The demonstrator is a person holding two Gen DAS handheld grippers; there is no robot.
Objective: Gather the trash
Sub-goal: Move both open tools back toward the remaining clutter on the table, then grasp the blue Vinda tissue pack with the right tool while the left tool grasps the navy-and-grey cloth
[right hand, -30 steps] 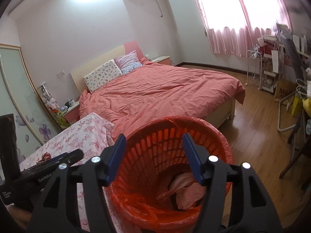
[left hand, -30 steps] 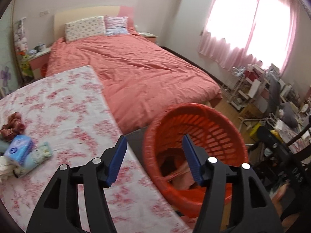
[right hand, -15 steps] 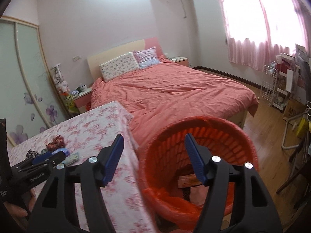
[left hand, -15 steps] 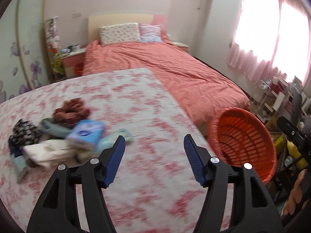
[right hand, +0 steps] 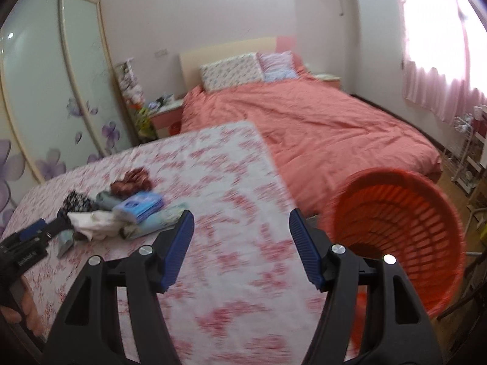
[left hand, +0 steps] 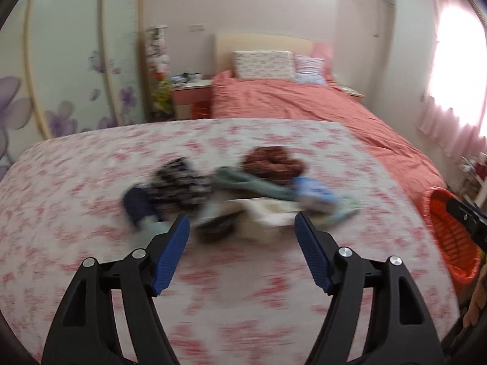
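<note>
The left gripper [left hand: 242, 226] hangs above a table covered in a pink flowered cloth [left hand: 91, 188], and its 2 blue-padded jaws are spreading wider with nothing between them. Just beyond its tips, near the middle of the table, lies the trash, a blurred heap of small items. A dark blue piece [left hand: 138, 205] sits at the left end, with a black-and-white patterned piece [left hand: 179, 182] just beside it. A grey-green cloth [left hand: 252, 184] lies in the middle and a reddish-brown bundle [left hand: 272, 161] on the far side. A blue packet [left hand: 316, 194] is at the right end, and pale paper or cloth [left hand: 271, 213] lies at the near edge. How the pieces overlap cannot be made out through the blur. The right gripper [right hand: 242, 228] is held over the right part of the table, its 2 fingers [right hand: 179, 245] apart and empty. In the right wrist view the same heap [right hand: 115, 213] lies to the left, with the tip of the left gripper [right hand: 42, 231] reaching its near-left edge and part of a hand [right hand: 27, 307] visible below it. An orange slatted basket [right hand: 404, 222] with an orange bag lining stands on the wooden floor to the right of the table, at the foot of a bed with a coral cover [right hand: 319, 127]. 2 pillows [right hand: 232, 70] lie at the far end of the bed against a pale headboard. A wardrobe with purple flower decals [right hand: 45, 91] fills the left wall, and pink curtains [right hand: 441, 91] hang at the bright window on the right.
</note>
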